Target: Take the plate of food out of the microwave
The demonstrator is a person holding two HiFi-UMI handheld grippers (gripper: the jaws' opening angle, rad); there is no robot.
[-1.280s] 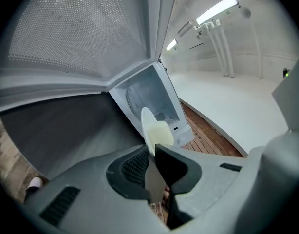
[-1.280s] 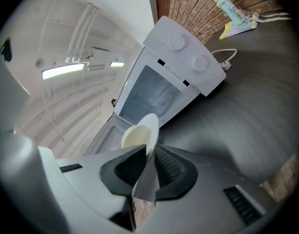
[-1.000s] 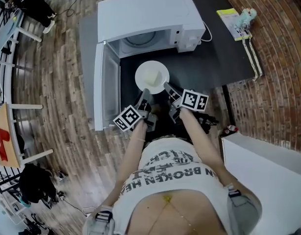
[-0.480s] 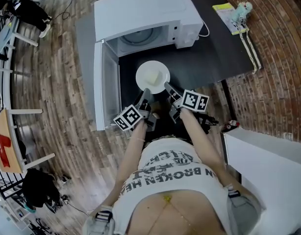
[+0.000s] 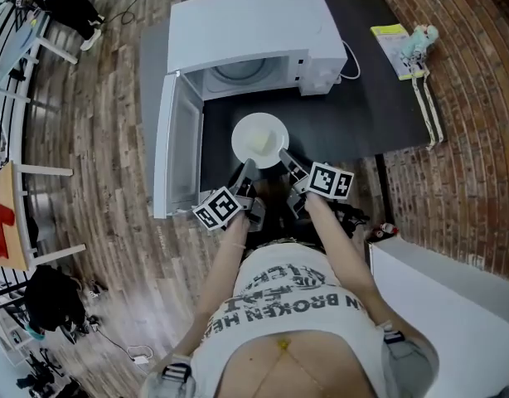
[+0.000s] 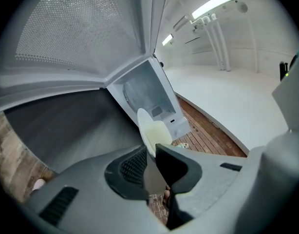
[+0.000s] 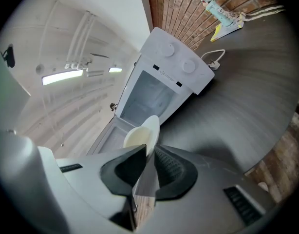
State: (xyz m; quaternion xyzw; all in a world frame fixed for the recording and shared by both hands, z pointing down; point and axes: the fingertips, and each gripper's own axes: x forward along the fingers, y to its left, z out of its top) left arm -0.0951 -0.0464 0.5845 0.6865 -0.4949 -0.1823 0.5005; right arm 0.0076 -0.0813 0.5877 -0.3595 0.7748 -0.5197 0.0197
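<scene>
While the left gripper (image 5: 245,169) and right gripper (image 5: 285,157) grip the plate (image 5: 244,133), its pale food (image 5: 261,143) is indistinct.

My left tool (image 6: 152,152) is pinched on the rim of the white plate (image 6: 142,120), pale yellow food (image 6: 157,133) on it, open microwave (image 6: 145,94) right behind, dark tabletop (image 6: 66,126) underneath.

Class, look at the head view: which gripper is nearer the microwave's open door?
Left. The left gripper grips the plate on its side toward the open door; the right gripper grips the plate's other side, farther from the door.
</scene>
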